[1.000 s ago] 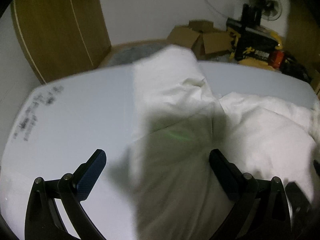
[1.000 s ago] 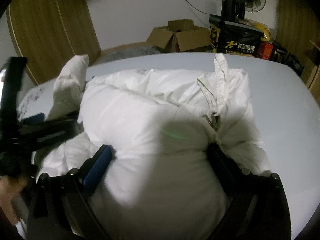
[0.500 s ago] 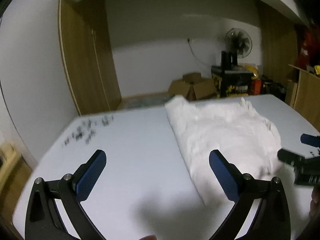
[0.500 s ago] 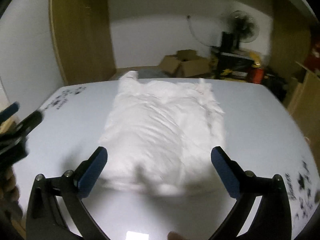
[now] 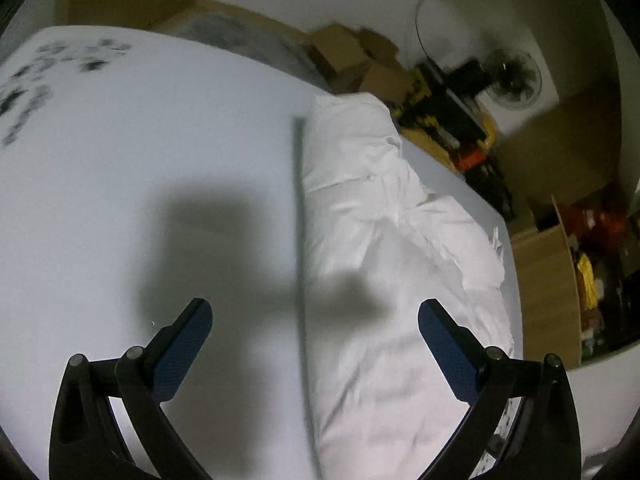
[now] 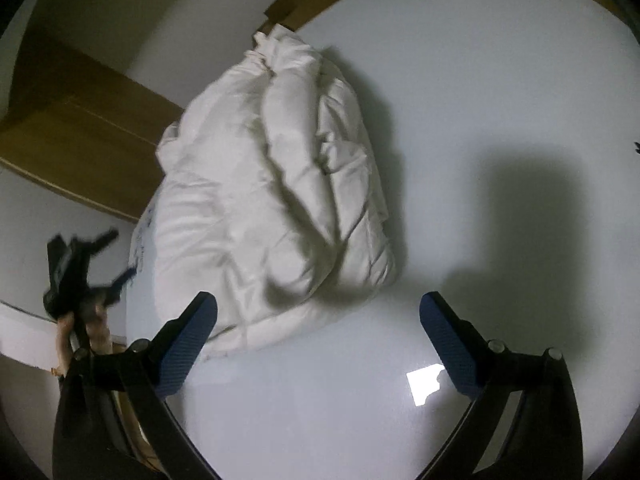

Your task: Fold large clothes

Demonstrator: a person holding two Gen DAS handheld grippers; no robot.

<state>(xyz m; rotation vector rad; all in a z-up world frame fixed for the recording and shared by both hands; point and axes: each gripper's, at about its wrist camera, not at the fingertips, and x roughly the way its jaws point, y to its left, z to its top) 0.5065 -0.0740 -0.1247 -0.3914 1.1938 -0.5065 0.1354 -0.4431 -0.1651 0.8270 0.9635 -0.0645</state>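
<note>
A white puffy jacket (image 5: 384, 248) lies folded into a compact bundle on the pale table (image 5: 140, 168). In the right wrist view the bundle (image 6: 272, 184) sits left of centre on the table (image 6: 480, 100). My left gripper (image 5: 316, 332) is open and empty above the bundle's near left edge. My right gripper (image 6: 318, 328) is open and empty, held above the table just in front of the bundle. The left gripper also shows blurred at the far left of the right wrist view (image 6: 80, 276), in a hand.
Black marks (image 5: 36, 76) cover the table's far left corner. Cardboard boxes (image 5: 360, 60), a fan (image 5: 516, 76) and a wooden cabinet (image 5: 548, 292) stand beyond the table. A wooden wardrobe (image 6: 80, 120) is behind it.
Both grippers let go of the jacket, lifted away, then tilted and swung back down toward the table. The jacket lies as a folded bundle.
</note>
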